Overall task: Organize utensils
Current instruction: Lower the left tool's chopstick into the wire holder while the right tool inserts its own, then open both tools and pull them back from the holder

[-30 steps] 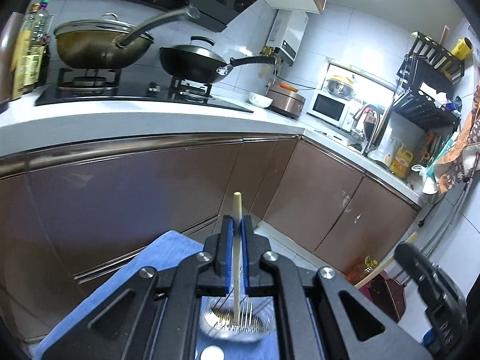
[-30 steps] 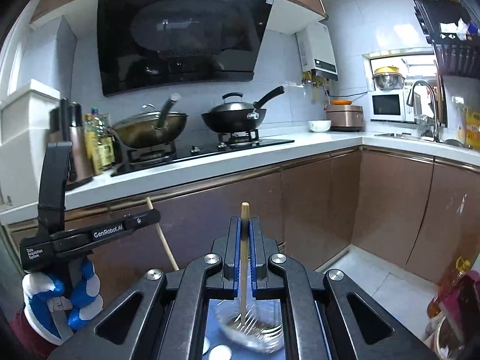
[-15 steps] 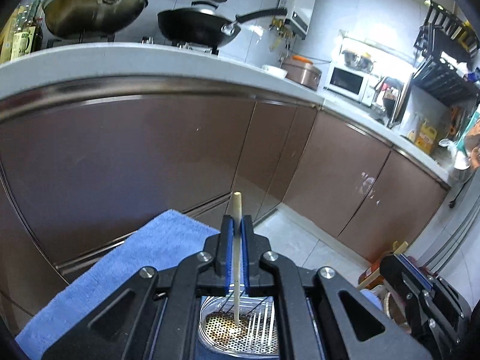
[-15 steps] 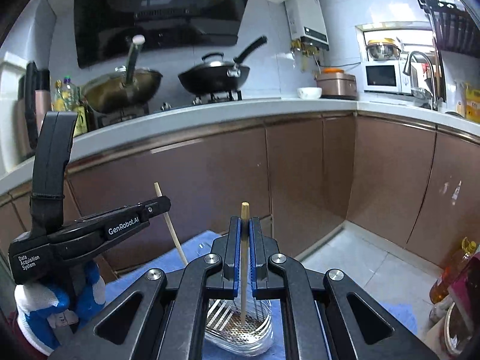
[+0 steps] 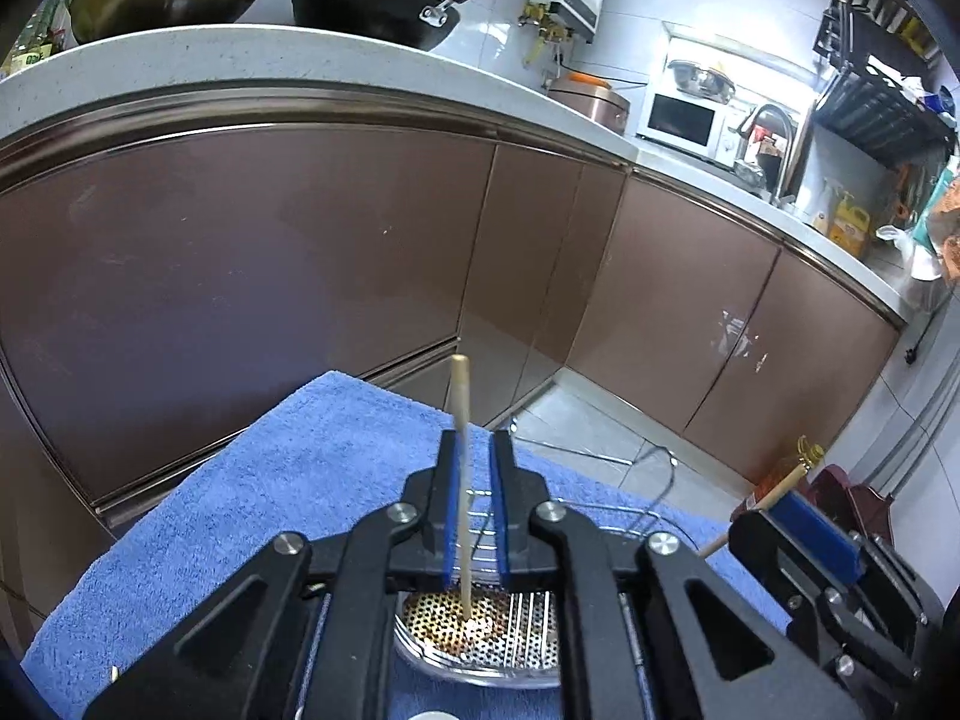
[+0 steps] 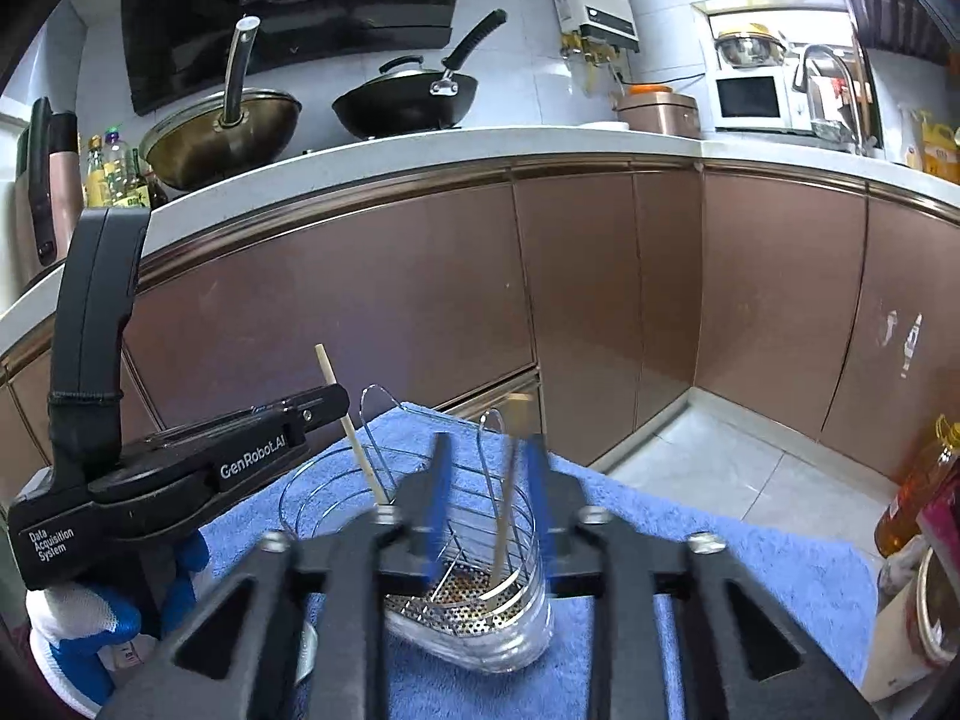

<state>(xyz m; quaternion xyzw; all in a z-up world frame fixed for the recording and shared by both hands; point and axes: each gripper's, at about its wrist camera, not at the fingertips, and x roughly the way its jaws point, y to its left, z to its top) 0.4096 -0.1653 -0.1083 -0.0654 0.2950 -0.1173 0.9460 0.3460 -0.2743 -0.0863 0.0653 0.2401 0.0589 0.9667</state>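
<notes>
1. Spreading its blue-padded jaws, the left tool (image 5: 474, 510) had a pale wooden chopstick (image 5: 461, 480) between them, leaning against the left pad and clear of the right one.
2. That chopstick was a thin, round, matt stick; its lower tip rested on the perforated steel floor of the utensil holder (image 5: 480, 636).
3. The right tool (image 6: 487, 498) was also opening, its jaws blurred, with a second chopstick (image 6: 507, 504) standing free between them inside the holder.
4. The utensil holder (image 6: 480, 618) was a rounded basket of thin shiny wire with two tall wire loops and a divider, over a punched metal base.
5. It stood on a fluffy blue towel (image 6: 750, 570) covering the tabletop.
6. A hand in a blue-and-white glove (image 6: 84, 630) gripped the matt black plastic handle of the left tool.
7. Glossy brown cabinet doors (image 5: 240, 276) rose behind.
</notes>
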